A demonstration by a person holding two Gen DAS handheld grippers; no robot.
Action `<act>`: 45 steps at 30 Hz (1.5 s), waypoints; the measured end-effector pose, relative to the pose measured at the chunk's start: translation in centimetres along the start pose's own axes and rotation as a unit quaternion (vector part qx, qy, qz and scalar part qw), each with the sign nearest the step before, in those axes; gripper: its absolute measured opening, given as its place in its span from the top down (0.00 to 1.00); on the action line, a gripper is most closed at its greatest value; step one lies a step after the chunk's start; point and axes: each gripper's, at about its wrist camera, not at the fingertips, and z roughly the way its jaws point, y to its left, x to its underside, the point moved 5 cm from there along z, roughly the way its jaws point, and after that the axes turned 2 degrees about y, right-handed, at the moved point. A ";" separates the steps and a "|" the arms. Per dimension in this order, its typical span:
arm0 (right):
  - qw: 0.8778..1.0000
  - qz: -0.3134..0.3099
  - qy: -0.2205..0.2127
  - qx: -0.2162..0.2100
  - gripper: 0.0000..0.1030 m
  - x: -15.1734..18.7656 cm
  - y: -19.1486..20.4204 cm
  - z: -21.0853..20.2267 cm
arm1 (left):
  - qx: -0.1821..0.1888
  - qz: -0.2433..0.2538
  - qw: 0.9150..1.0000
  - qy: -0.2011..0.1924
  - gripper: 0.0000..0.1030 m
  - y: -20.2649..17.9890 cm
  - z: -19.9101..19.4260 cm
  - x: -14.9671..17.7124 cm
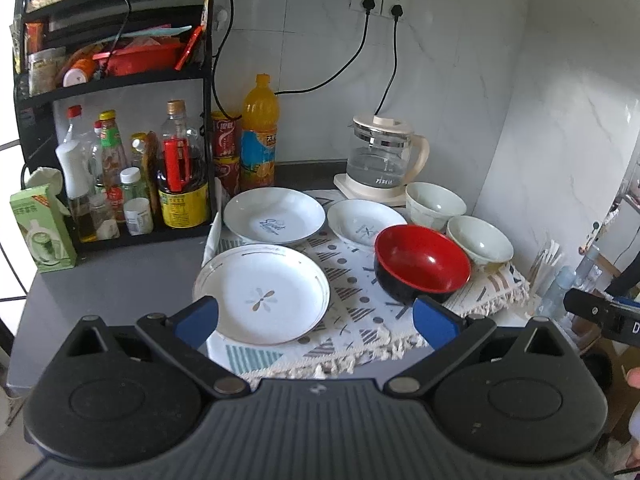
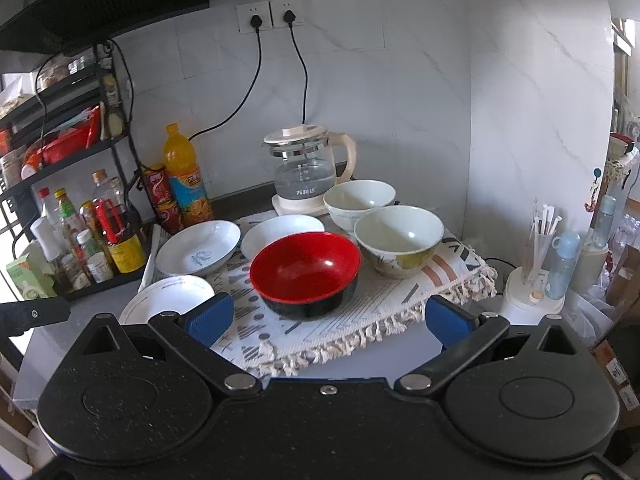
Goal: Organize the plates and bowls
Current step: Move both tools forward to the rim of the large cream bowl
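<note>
Three white plates lie on a patterned mat (image 1: pixel 360 320): a flower-marked plate (image 1: pixel 262 294) nearest, a lettered plate (image 1: pixel 274 220) behind it, and a smaller plate (image 1: pixel 366 222) to the right. A red-and-black bowl (image 1: pixel 422 266) (image 2: pixel 306 272) stands mid-mat, with two pale bowls behind it, one nearer (image 2: pixel 398 238) and one farther (image 2: pixel 358 200). My left gripper (image 1: pixel 316 320) hangs open just before the flower plate, empty. My right gripper (image 2: pixel 328 320) is open in front of the red bowl, holding nothing.
A glass kettle (image 1: pixel 380 156) stands on its base at the back. A black rack (image 1: pixel 120 120) of sauce bottles fills the left, beside an orange drink bottle (image 1: pixel 260 132) and red cans (image 1: pixel 224 148). A cup of straws (image 2: pixel 538 240) and a blue bottle (image 2: pixel 562 260) stand right of the mat.
</note>
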 end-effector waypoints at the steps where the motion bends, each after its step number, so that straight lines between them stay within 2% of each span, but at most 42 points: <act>1: 1.000 -0.002 -0.001 0.005 0.00 -0.1 -0.1 0.4 | 0.002 0.002 1.000 -0.002 0.01 -0.1 0.4 -0.3; 11: 1.000 0.009 0.007 0.003 0.00 -2.3 -2.5 4.6 | 0.015 0.003 1.000 0.004 0.01 -2.4 5.4 -3.6; 21: 0.999 0.027 0.018 0.025 0.00 -3.9 -5.3 9.1 | 0.028 0.009 1.000 0.008 0.01 -4.7 10.3 -6.6; 28: 0.998 0.026 0.031 0.046 0.00 -4.5 -7.3 12.4 | 0.055 0.021 0.998 0.027 0.01 -7.2 14.3 -7.6; 45: 0.993 0.064 0.081 0.050 0.02 -5.2 -11.7 20.1 | 0.108 0.030 0.991 0.075 0.07 -12.6 25.0 -9.7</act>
